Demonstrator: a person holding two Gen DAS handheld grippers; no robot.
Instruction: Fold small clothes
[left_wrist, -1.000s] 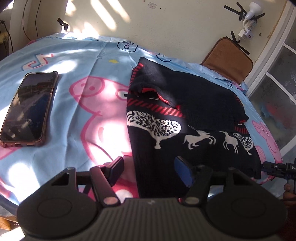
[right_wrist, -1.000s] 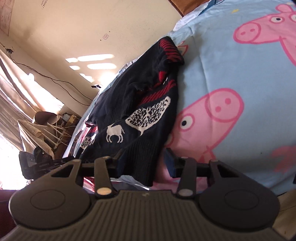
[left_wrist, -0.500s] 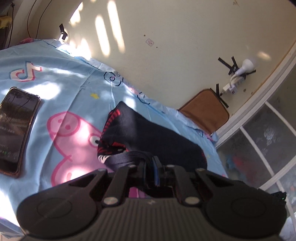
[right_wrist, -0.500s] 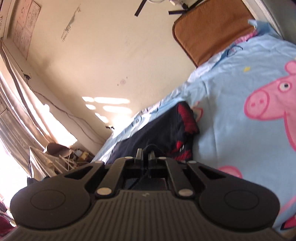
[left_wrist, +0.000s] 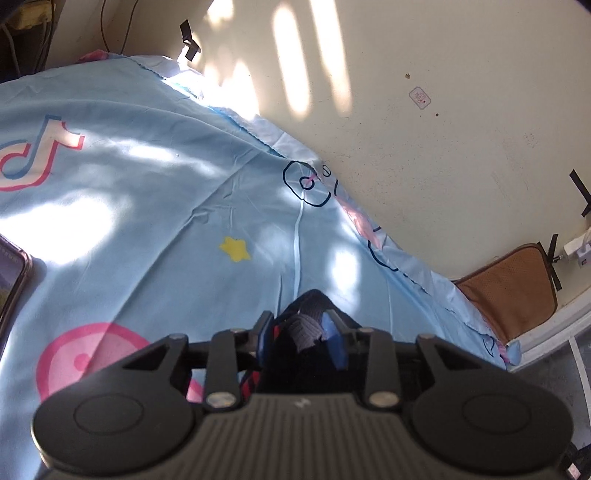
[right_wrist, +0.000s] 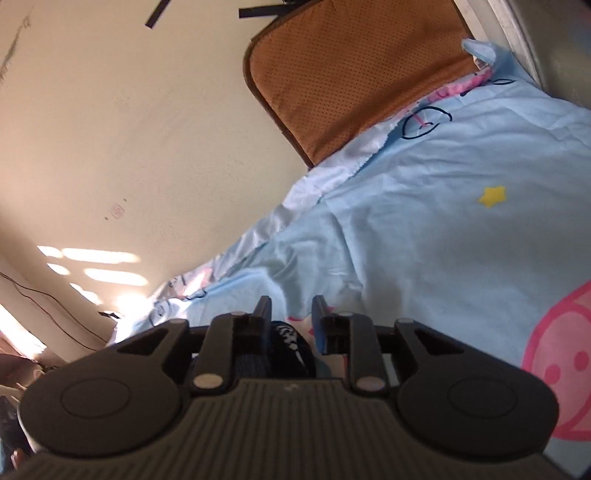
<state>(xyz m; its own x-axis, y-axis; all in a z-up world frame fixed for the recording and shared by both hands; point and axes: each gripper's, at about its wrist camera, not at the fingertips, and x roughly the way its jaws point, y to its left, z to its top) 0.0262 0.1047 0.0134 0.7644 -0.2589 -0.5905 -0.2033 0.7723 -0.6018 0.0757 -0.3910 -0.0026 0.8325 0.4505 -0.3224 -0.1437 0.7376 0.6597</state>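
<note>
Lying low between both tools, the dark sweater (left_wrist: 306, 325) has its hem carried toward the far side of the bed sheet (left_wrist: 155, 206), probably to lay one half over the other. The left gripper (left_wrist: 301, 332) and right gripper (right_wrist: 290, 325) have just been opening, jaws narrow, cloth between them but apparently released. A phone (left_wrist: 13, 273) lies far left.

the sweater (left_wrist: 306, 332) lies on the bed sheet (left_wrist: 166, 206) between each claw's fingers. a phone (left_wrist: 13, 280) lies at left; a cushion (left_wrist: 513, 291) leans against the wall behind.
</note>
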